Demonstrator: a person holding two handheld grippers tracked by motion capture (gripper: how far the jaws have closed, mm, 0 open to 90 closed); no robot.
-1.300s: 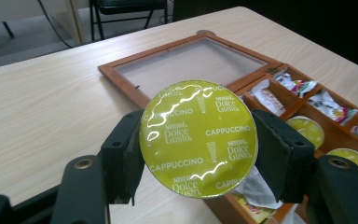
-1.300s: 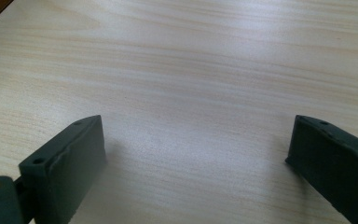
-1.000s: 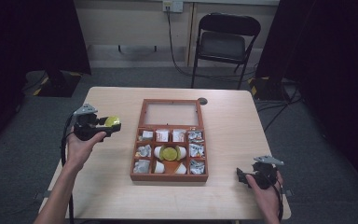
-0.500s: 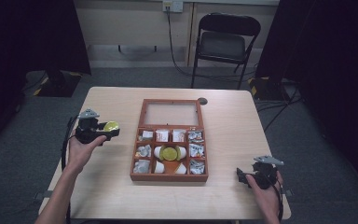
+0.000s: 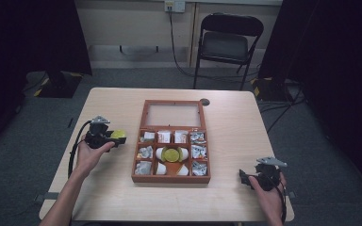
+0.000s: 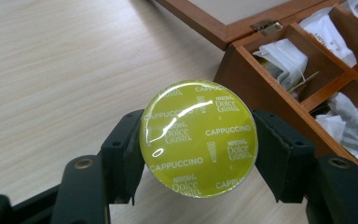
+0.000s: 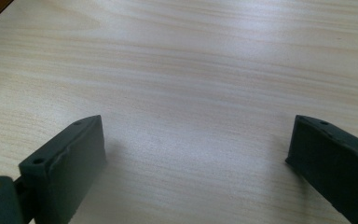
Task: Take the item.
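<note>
The high view looks forward and down over the whole table (image 5: 226, 197). The left gripper view sits close above it, sharing the wooden box (image 6: 256, 88) (image 5: 171, 179); the right gripper view faces bare tabletop

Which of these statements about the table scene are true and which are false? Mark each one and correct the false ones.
1. The left tongs grip a green cappuccino capsule. True.
2. The right tongs hold a tea bag. False: they are open and empty above bare table.
3. The wooden box has its lid shut. False: the lid lies open behind the compartments.
4. Another green capsule sits in the box's middle compartment. True.
5. The folding chair stands beyond the table's far edge. True.
</note>
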